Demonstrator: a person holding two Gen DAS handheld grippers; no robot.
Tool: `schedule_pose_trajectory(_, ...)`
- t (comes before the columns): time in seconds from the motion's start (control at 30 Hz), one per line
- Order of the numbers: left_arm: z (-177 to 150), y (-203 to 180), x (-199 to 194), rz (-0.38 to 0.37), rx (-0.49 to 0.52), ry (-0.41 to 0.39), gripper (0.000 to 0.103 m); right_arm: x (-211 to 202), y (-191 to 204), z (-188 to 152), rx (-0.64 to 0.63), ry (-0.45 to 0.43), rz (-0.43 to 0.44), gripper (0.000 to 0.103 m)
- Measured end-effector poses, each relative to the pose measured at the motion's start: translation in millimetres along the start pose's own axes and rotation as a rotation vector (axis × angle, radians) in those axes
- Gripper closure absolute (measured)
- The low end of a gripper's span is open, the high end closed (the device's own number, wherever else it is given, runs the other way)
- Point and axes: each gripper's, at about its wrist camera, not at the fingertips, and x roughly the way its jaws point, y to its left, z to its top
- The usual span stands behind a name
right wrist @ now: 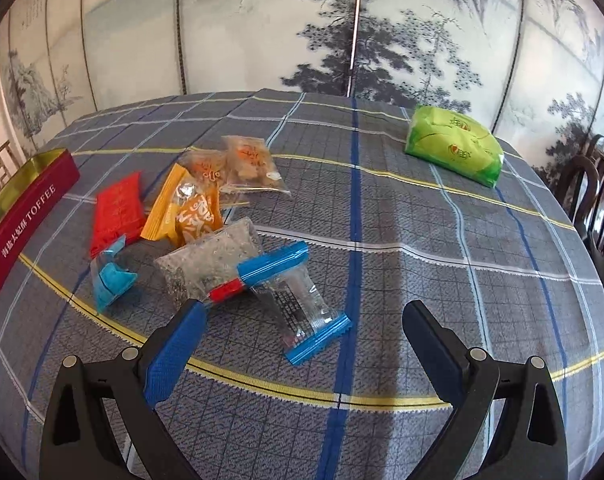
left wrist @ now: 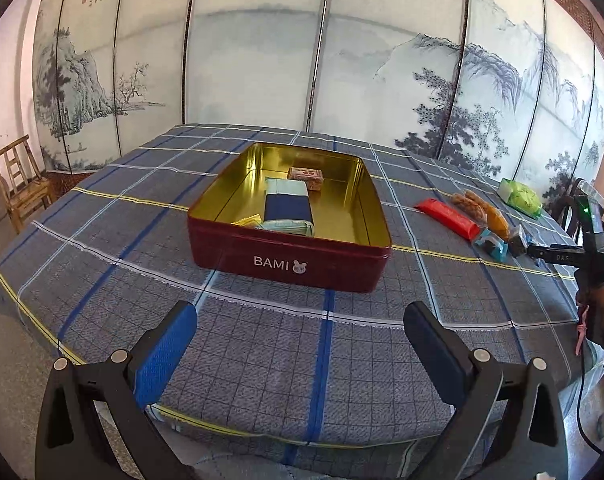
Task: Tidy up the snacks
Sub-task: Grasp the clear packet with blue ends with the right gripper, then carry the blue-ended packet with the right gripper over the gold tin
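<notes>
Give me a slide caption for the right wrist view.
Open right hand-held gripper hovers over scattered snack packets.

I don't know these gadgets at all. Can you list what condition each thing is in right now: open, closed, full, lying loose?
Left gripper: open, empty.
Right gripper: open, empty.
Dark red metal tin: lidless, partly filled.
Blue and pale green packet: lying inside the tin.
Clear wrapper with blue ends: sealed, on the checked tablecloth.
Green bag: sealed, lying apart.

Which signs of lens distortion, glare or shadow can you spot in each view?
Left wrist view: screen panels bow outward, black corner vignetting, glare inside the gold tin. Right wrist view: tablecloth lines curve, a soft shadow band crosses it, sheen on the clear wrapper.
</notes>
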Motion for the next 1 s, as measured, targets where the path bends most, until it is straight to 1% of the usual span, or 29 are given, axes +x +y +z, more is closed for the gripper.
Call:
schedule_pose_trajectory(0.03, -1, -1, -1, -0.017, -0.011, 0.005, 0.001, 2, 1, 1, -0.008, -0.002, 0.006, 0.007)
schedule_pose_trajectory(0.1, -3, -7, -2, -0.039, -0.01, 0.013, 0.001, 7, 0, 3, -0.006, 0.005, 0.019, 0.019)
schedule_pose_trajectory(0.13, -4, -10, -3, -0.04, 0.0, 0.012, 0.001, 12, -1, 5, -0.011, 0.018, 0.013, 0.041)
schedule_pose_trajectory(0.17, -4, -13, -3, -0.042, 0.012, 0.012, 0.001, 17, -2, 6, -0.01, 0.04, 0.023, 0.056)
schedule_pose_trajectory(0.2, -6, -16, -3, -0.048, 0.015, 0.016, 0.001, 18, -4, 9, 0.001, 0.035, 0.044, 0.057)
schedule_pose_trajectory(0.27, -8, -19, -2, -0.071, 0.0, 0.035, 0.001, 21, -6, 11, 0.019, 0.039, 0.053, 0.067)
schedule_pose_trajectory(0.3, -9, -21, -2, -0.081, -0.004, 0.045, 0.001, 21, -6, 12, 0.024, 0.038, 0.041, 0.072)
schedule_pose_trajectory(0.33, -10, -25, -2, -0.082, 0.003, 0.046, 0.001, 20, -6, 11, 0.03, 0.038, 0.034, 0.076)
schedule_pose_trajectory(0.4, -11, -30, -5, -0.078, 0.018, 0.036, 0.001, 17, -3, 11, 0.036, 0.031, 0.004, 0.076)
schedule_pose_trajectory(0.47, -11, -32, -8, -0.085, 0.022, 0.029, 0.001, 8, 0, 12, 0.048, 0.008, -0.047, 0.077)
schedule_pose_trajectory(0.53, -12, -34, -8, -0.087, 0.026, 0.033, 0.001, -5, 2, 19, 0.076, -0.031, -0.096, 0.077)
schedule_pose_trajectory(0.6, -12, -34, -8, -0.091, 0.027, 0.042, 0.001, -17, 8, 30, 0.089, -0.064, -0.124, 0.077)
schedule_pose_trajectory(0.77, -14, -36, -13, -0.094, 0.033, 0.033, 0.001, -34, 38, 63, 0.068, -0.11, -0.143, 0.077)
schedule_pose_trajectory(1.0, -15, -22, -18, -0.066, -0.001, 0.032, 0.001, -39, 81, 96, 0.059, -0.135, -0.119, 0.077)
